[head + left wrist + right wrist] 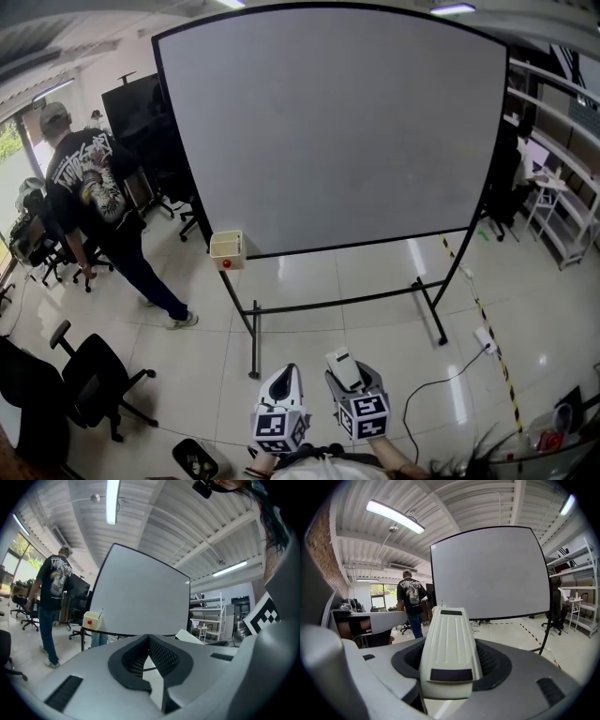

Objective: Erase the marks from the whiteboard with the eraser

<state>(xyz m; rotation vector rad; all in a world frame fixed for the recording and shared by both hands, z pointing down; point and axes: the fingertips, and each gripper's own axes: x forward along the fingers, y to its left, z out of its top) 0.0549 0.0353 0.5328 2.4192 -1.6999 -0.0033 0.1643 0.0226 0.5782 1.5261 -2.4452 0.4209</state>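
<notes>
The whiteboard point(328, 131) stands upright on a black wheeled frame ahead of me, and its surface looks plain grey-white with no marks that I can make out. The cream plastic eraser point(342, 367) sits in my right gripper point(351, 377), which is shut on it, low and well short of the board. In the right gripper view the eraser point(450, 644) sticks out between the dark pads toward the whiteboard point(487, 573). My left gripper point(287, 373) hangs beside it, shut with nothing in it. In the left gripper view, the left gripper point(148, 638) has its pads meeting at the tips.
A small cream box with a red button point(227, 248) hangs at the board's lower left corner. A person in a black T-shirt point(94, 197) walks at the left among office chairs point(94, 375). A cable and power strip point(485, 337) lie at the right, near shelving point(562, 206).
</notes>
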